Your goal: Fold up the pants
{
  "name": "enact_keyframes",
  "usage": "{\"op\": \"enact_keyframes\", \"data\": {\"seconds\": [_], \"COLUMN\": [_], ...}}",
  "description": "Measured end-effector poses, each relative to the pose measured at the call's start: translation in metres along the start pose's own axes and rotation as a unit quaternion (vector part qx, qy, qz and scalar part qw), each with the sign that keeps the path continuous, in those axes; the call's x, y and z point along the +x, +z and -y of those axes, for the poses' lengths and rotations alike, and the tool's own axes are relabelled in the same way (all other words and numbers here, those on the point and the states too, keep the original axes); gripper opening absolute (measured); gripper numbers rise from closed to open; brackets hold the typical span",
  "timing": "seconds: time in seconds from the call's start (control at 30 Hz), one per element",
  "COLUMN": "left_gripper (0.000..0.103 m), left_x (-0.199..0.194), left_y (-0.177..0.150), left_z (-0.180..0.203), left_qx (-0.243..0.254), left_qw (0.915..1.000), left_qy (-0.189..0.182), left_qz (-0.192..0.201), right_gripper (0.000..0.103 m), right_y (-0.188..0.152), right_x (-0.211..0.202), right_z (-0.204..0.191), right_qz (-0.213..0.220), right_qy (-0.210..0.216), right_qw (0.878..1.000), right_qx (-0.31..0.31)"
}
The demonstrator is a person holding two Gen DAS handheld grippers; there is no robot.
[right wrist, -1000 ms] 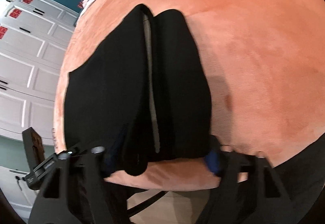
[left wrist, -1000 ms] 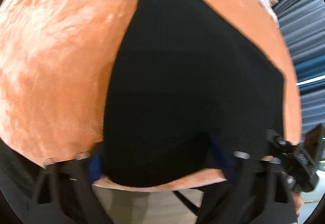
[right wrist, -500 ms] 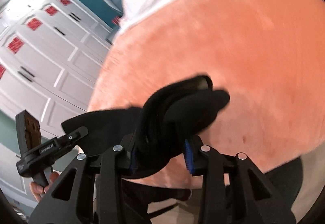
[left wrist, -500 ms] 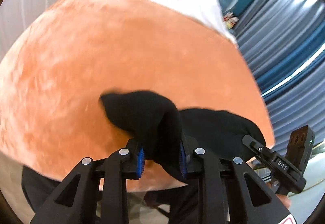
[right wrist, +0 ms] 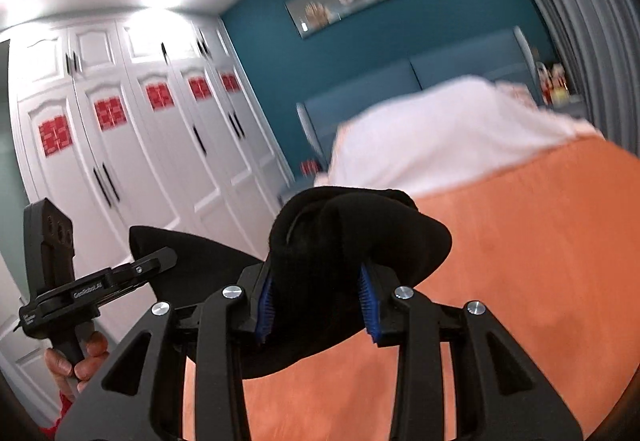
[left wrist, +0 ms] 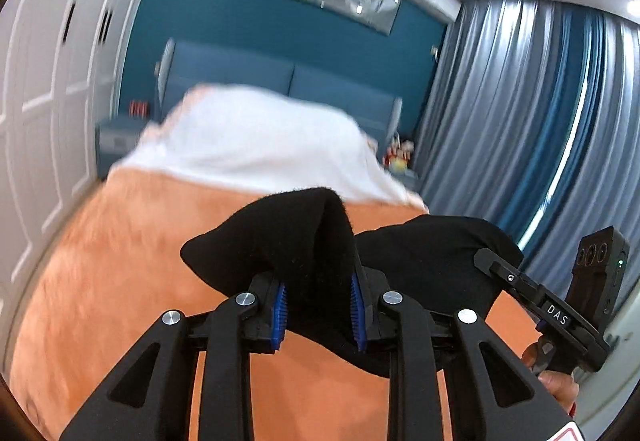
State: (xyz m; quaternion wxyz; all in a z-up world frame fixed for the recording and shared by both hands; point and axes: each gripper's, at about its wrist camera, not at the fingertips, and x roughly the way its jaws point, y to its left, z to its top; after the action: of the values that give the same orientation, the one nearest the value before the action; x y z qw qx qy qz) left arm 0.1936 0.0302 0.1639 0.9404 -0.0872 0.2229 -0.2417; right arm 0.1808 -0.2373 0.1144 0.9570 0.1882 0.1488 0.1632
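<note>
The pants (left wrist: pixel 312 241) are held clear of the orange blanket (left wrist: pixel 120 261), one bunched end pinched in each gripper. The left gripper (left wrist: pixel 318 311) is pressed onto a thick fold of black cloth between its blue pads (left wrist: pixel 280 311), and the right gripper (right wrist: pixel 316 301) is clamped in the same way on another bunch of the pants (right wrist: pixel 344 237). Two separate grips are probably used so that the edge between them is stretched out and the rest of the garment hangs below, ready to be laid over itself as a fold. How much cloth hangs underneath cannot be told, since it is hidden by the gripper frames.

In the left wrist view the right gripper is seen just to the right, with cloth spanning across to it; in the right wrist view the left one is seen to the left, gripped by a hand (right wrist: pixel 76 357).

Open room is given by the blanket, which runs bare from near to far. It is bounded at the far end by the white bedding (left wrist: pixel 256 141), on the left by the wardrobe (right wrist: pixel 120 145), and on the right by the curtains (left wrist: pixel 520 121). The near edge of the bed is not seen.
</note>
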Motion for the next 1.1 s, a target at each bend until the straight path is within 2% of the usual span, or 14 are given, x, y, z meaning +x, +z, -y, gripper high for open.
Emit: {"op": "enact_keyframes", "data": {"seconds": [0.13,0.23,0.4,0.47,0.53,0.57,0.6,0.63,0.7,0.83,0.9,0.97,1.07,1.1], "left_gripper": [0.023,0.024,0.026,0.026,0.033,0.038,0.05,0.071,0.089,0.087,0.088,0.088,0.092,0.092], "left_x": [0.056,0.123,0.264,0.31,0.349,0.357,0.354,0.341,0.318,0.272,0.248,0.245,0.27,0.285], "left_y": [0.024,0.014,-0.078,-0.13,-0.203,-0.23,-0.252,-0.262,-0.266,-0.239,-0.204,-0.163,-0.128,-0.124], "left_z": [-0.02,-0.053,-0.134,-0.157,-0.186,-0.194,-0.201,-0.204,-0.215,-0.223,-0.215,-0.2,-0.17,-0.165], "left_qx": [0.019,0.024,-0.001,0.002,-0.019,-0.024,-0.03,-0.034,-0.061,-0.075,-0.041,-0.019,-0.007,-0.012], "left_qw": [0.9992,0.9992,0.9933,0.9834,0.9645,0.9572,0.9589,0.9674,0.9686,0.9702,0.9775,0.9838,0.9816,0.98], "left_qy": [0.015,0.029,0.06,0.075,0.083,0.093,0.097,0.098,0.115,0.122,0.138,0.139,0.159,0.165], "left_qz": [0.032,0.013,-0.099,-0.165,-0.25,-0.273,-0.265,-0.231,-0.212,-0.195,-0.154,-0.111,-0.106,-0.111], "right_gripper": [0.034,0.034,0.035,0.035,0.039,0.047,0.053,0.068,0.073,0.082,0.078,0.047,0.013,0.012], "right_y": [0.028,0.022,-0.064,-0.115,-0.172,-0.205,-0.225,-0.239,-0.249,-0.227,-0.2,-0.17,-0.138,-0.134], "right_x": [0.069,0.113,0.216,0.243,0.263,0.269,0.268,0.264,0.25,0.213,0.187,0.18,0.223,0.242], "right_z": [0.034,0.074,0.183,0.222,0.254,0.269,0.273,0.276,0.284,0.29,0.28,0.26,0.235,0.228], "right_qz": [0.028,0.018,-0.071,-0.127,-0.19,-0.219,-0.23,-0.232,-0.224,-0.218,-0.172,-0.142,-0.17,-0.181], "right_qy": [0.007,-0.002,-0.045,-0.07,-0.097,-0.104,-0.111,-0.113,-0.1,-0.133,-0.152,-0.131,-0.091,-0.078], "right_qw": [1.0,1.0,0.993,0.983,0.966,0.958,0.955,0.956,0.956,0.947,0.956,0.969,0.975,0.975], "right_qx": [-0.002,0.014,0.079,0.116,0.145,0.155,0.148,0.141,0.158,0.197,0.182,0.152,0.112,0.099]}}
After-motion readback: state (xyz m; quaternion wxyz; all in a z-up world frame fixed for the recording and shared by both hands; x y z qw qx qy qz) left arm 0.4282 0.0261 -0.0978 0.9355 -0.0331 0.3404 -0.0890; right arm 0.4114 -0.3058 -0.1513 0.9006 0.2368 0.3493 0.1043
